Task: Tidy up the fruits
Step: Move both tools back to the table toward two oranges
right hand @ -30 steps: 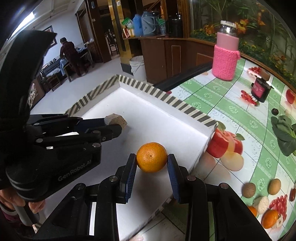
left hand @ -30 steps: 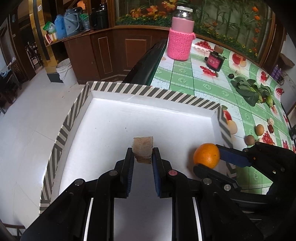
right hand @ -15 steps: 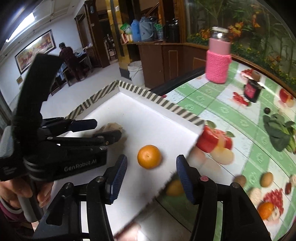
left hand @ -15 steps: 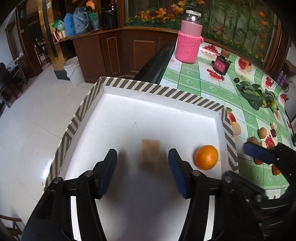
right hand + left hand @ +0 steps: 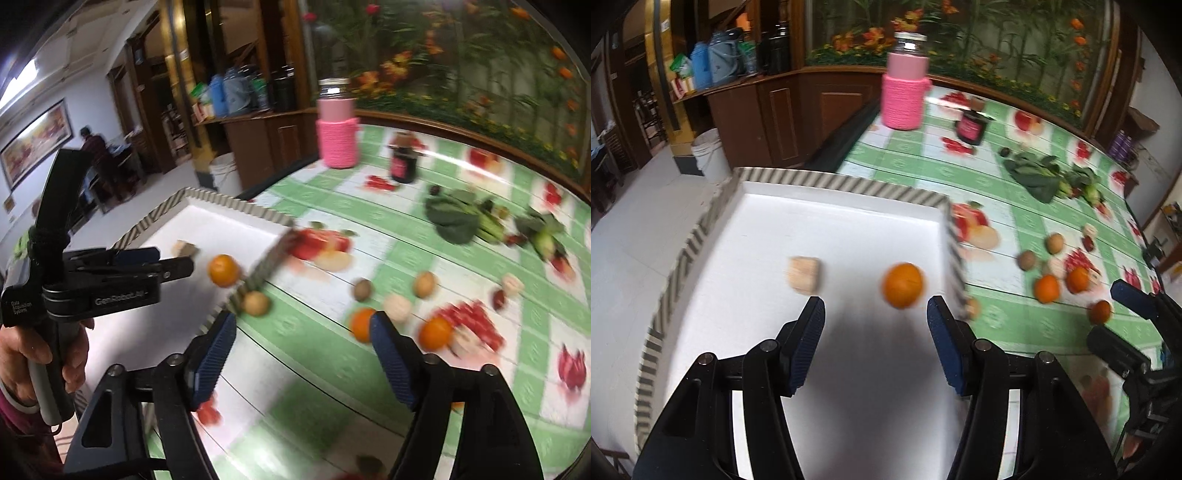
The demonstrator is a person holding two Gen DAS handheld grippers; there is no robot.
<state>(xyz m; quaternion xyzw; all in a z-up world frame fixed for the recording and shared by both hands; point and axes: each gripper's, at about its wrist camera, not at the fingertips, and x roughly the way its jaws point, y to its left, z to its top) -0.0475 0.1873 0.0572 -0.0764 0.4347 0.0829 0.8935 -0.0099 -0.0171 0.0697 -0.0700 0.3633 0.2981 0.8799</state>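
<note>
A white tray with a striped rim (image 5: 849, 184) sits at the table's left end. In it lie an orange (image 5: 903, 285) and a tan block (image 5: 804, 275), apart from each other. My left gripper (image 5: 875, 306) hangs open just short of them, with nothing between its fingers. My right gripper (image 5: 303, 321) is over the green tablecloth to the right of the tray (image 5: 236, 205); its jaws are opening wide and are empty. Loose fruit lies ahead of it: two oranges (image 5: 362, 325) (image 5: 436, 332) and brown round fruits (image 5: 256, 302) (image 5: 362, 289). The picture is motion-blurred.
A pink knitted jar (image 5: 905, 99) and a dark jar (image 5: 971, 127) stand at the far side. Leafy greens (image 5: 1038, 173) lie at the back right. A hand (image 5: 22, 350) holds the left gripper's handle. The tray's left side meets the table edge above the floor.
The left gripper let go of the tan block and the right let go of the orange; both now lie in the tray. Both grippers pulled back, and the right swung right over the loose fruit.
</note>
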